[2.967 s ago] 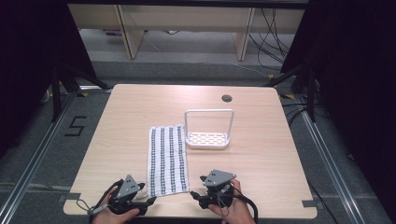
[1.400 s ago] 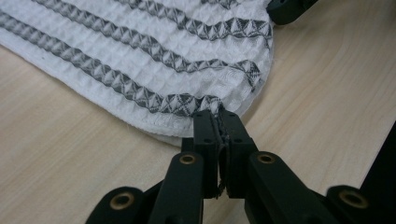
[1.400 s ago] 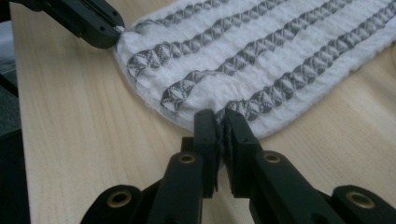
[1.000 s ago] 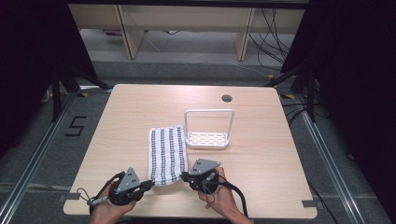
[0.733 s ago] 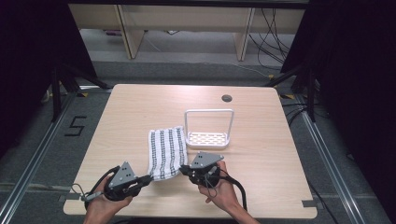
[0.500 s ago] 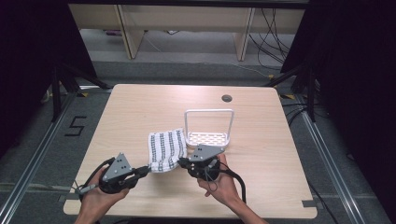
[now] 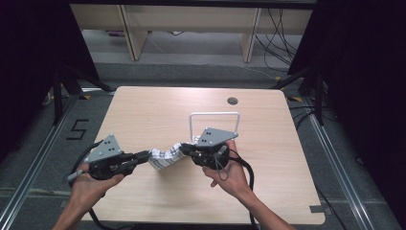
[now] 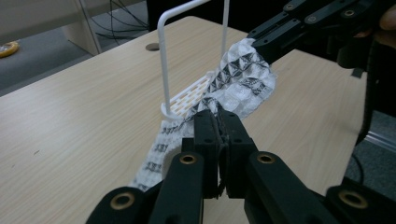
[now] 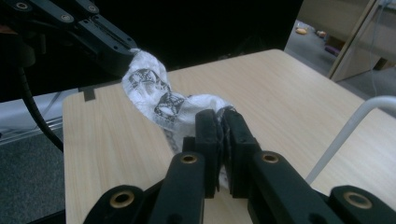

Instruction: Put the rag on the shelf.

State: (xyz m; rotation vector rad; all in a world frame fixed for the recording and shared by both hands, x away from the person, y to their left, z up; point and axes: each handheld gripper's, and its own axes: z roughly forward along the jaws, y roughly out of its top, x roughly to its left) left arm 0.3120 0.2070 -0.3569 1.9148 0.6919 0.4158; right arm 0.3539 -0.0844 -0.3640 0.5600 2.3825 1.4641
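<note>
A white cloth with black stripes hangs bunched above the table between my two grippers. My left gripper is shut on its left corner, seen close up as the cloth running off from the left gripper. My right gripper is shut on the other corner; there the cloth stretches from the right gripper toward the far gripper. Just behind the cloth stands a white wire rack with a slatted base.
The light wooden table has a round cable hole at the back right. Floor with a "5" marking lies to the left. Shelving legs and cables stand beyond the table's far edge.
The cloth lay flat on the table; both grippers have lifted its near corners and moved forward and up, so the cloth is now bunched and raised beside the rack.
</note>
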